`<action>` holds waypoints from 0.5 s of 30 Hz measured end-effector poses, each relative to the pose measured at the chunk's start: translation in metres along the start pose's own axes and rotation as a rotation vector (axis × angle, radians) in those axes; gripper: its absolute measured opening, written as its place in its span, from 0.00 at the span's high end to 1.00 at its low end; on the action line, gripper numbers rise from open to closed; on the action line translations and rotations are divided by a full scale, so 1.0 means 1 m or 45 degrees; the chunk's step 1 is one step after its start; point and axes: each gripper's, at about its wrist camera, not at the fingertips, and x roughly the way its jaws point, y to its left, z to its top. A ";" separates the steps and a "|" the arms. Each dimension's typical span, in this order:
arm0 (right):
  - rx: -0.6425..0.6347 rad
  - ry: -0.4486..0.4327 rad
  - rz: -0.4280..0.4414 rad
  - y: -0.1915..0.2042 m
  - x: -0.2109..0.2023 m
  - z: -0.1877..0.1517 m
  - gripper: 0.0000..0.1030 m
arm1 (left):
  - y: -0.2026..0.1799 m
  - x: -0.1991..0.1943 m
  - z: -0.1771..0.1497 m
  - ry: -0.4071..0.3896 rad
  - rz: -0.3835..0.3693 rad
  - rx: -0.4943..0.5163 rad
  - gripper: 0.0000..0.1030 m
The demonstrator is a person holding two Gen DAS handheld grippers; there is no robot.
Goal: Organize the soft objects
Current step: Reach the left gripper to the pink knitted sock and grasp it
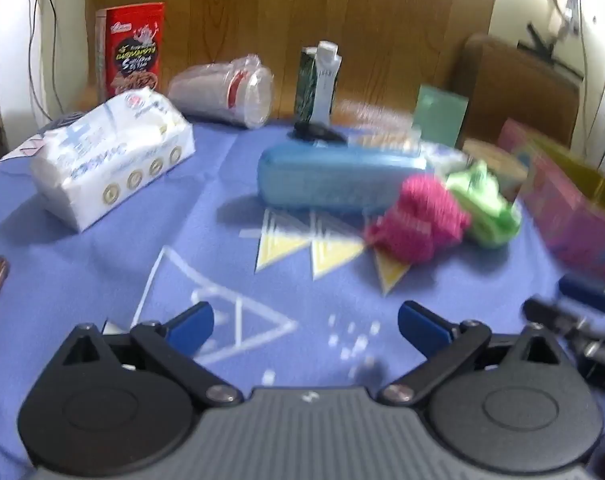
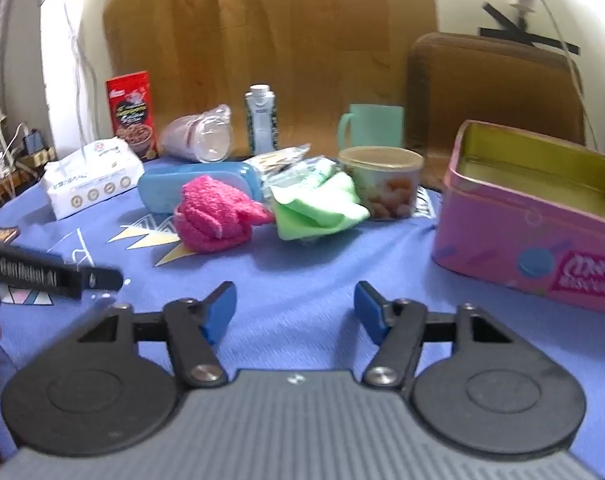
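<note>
We note both grippers hovering over the blue patterned tablecloth (image 2: pixel 322 264), nothing between either pair of fingers. Our left gripper (image 1: pixel 305 326) has its blue pads spread wide; bare cloth shows in the gap. Our right gripper (image 2: pixel 295 314) stands moderately open, also over bare cloth. The pink fuzzy cloth (image 2: pixel 216 216) lies bunched on the table ahead of the right fingers, slightly left of their gap and apart from them; in the left wrist view it sits ahead and to the right of the fingers. The green cloth (image 2: pixel 316 208) is folded loosely just beside the pink one, on its right, the two touching or nearly so. Behind the pink cloth lies a blue case (image 2: pixel 174 186), touching it. A snack can (image 2: pixel 386 184) stands just behind the green cloth. An open pink tin (image 2: pixel 514 236) sits to the right, apart from both cloths, its gold inside showing nothing in it. A white tissue pack (image 1: pixel 110 164) lies at far left. The left view is blurred.
</note>
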 end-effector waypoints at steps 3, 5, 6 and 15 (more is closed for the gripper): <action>-0.069 -0.006 0.048 0.007 0.007 0.004 0.43 | -0.002 0.008 0.020 0.018 -0.087 0.014 0.18; -0.112 0.003 0.087 0.013 0.016 0.010 0.43 | -0.003 0.013 0.030 0.019 -0.161 0.005 0.19; -0.131 0.015 0.111 0.015 0.022 0.015 0.43 | -0.004 0.016 0.034 0.013 -0.196 0.010 0.19; -0.248 0.128 0.224 0.044 0.088 0.040 0.38 | -0.023 0.045 0.062 0.022 -0.329 0.030 0.24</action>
